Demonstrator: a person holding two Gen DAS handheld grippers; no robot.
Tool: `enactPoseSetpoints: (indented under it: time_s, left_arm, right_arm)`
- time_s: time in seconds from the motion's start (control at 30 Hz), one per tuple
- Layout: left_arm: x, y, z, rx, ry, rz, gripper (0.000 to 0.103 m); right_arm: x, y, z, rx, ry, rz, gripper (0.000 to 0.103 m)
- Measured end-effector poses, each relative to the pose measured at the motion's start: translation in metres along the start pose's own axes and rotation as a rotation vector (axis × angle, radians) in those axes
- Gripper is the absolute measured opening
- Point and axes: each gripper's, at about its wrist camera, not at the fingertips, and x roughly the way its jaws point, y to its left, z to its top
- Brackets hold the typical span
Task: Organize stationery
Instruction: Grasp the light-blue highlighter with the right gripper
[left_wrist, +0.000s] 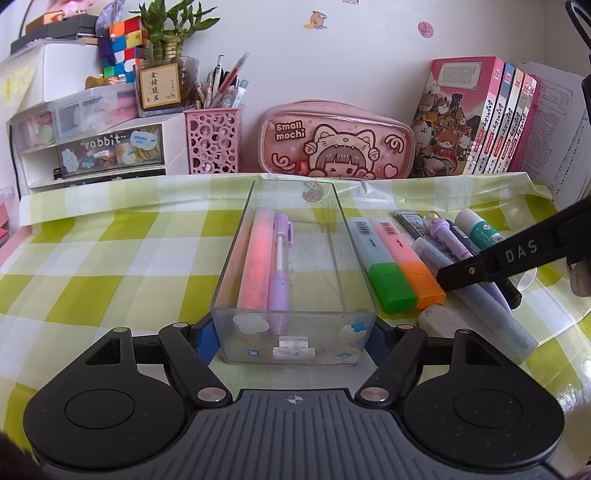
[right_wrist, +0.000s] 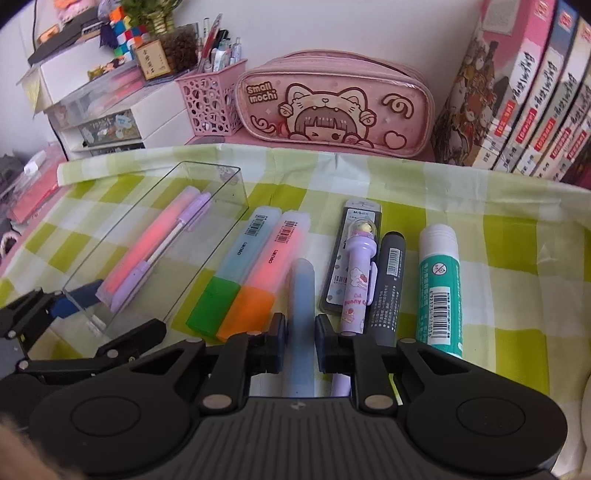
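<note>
A clear plastic tray (left_wrist: 236, 236) stands on the green checked cloth and holds a pink highlighter (left_wrist: 255, 258) and a purple pen (left_wrist: 279, 266). My left gripper (left_wrist: 293, 341) is shut on the tray's near end wall. Right of the tray lie a green-capped highlighter (right_wrist: 229, 269), an orange-capped one (right_wrist: 264, 273), a pale blue pen (right_wrist: 303, 291), a purple bunny pen (right_wrist: 356, 280), a grey marker (right_wrist: 388, 284) and a glue stick (right_wrist: 441, 284). My right gripper (right_wrist: 301, 343) straddles the pale blue pen with its pads close at each side; contact is unclear.
A pink pencil case (left_wrist: 336, 142), a pink pen holder (left_wrist: 214, 142), drawer units (left_wrist: 92, 147) and books (left_wrist: 480, 118) line the back wall. A white eraser (left_wrist: 439, 319) lies near the pens. A lead refill pack (right_wrist: 352, 236) lies under the bunny pen.
</note>
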Motion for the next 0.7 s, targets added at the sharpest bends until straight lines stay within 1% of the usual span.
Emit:
enactPoseSetpoints:
  time_s: [0.17, 0.37, 0.6, 0.7]
  left_arm:
    - [0.0, 0.0, 0.0, 0.001, 0.001, 0.001, 0.074]
    - [0.001, 0.0, 0.0, 0.003, 0.0, 0.003, 0.073]
    - [0.001, 0.0, 0.001, 0.002, 0.0, -0.003, 0.073]
    - [0.001, -0.001, 0.0, 0.004, 0.001, 0.0, 0.074]
  right_arm:
    - [-0.013, -0.009, 0.009, 0.108, -0.026, 0.079, 0.028]
    - [-0.021, -0.004, 0.026, 0.22, -0.051, 0.168, 0.028]
    - [-0.011, 0.011, 0.05, 0.326, -0.017, 0.255, 0.028]
    - [-0.004, 0.018, 0.059, 0.375, 0.007, 0.276, 0.028]
